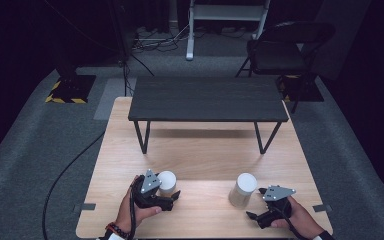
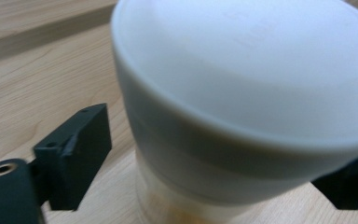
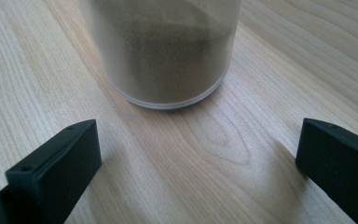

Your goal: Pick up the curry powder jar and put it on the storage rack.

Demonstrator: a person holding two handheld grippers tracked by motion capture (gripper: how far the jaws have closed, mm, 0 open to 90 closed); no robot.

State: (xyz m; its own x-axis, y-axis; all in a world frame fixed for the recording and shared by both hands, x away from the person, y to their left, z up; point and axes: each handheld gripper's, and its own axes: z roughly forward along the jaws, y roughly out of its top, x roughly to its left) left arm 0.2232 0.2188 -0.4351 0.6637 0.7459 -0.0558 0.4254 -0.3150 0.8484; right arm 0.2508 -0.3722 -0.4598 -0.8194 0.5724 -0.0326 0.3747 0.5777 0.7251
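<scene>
L gripper (image 1: 174, 196) closing in on left jar (image 1: 167, 182); R gripper (image 1: 252, 216) waits short of right jar (image 1: 243, 189).

Both jars stand on table (image 1: 200, 155), in front of dark bench (image 1: 207, 99). L jaws bracket left jar under its lid, left pad apart, so no pinch yet; R jaws spread, nothing between. Step: grasp approach. Next, prob.: L squeezes, R advances around right jar.

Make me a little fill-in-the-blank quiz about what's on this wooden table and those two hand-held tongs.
1. The two jars on the wooden table both have lids coloured ____.
2. The left tongs have the left jar ____ their jaws.
3. The right tongs stand ____, short of the right jar.
4. Behind the jars stands a small ____ bench on thin legs.

Missing words: white; between; open; black
</scene>
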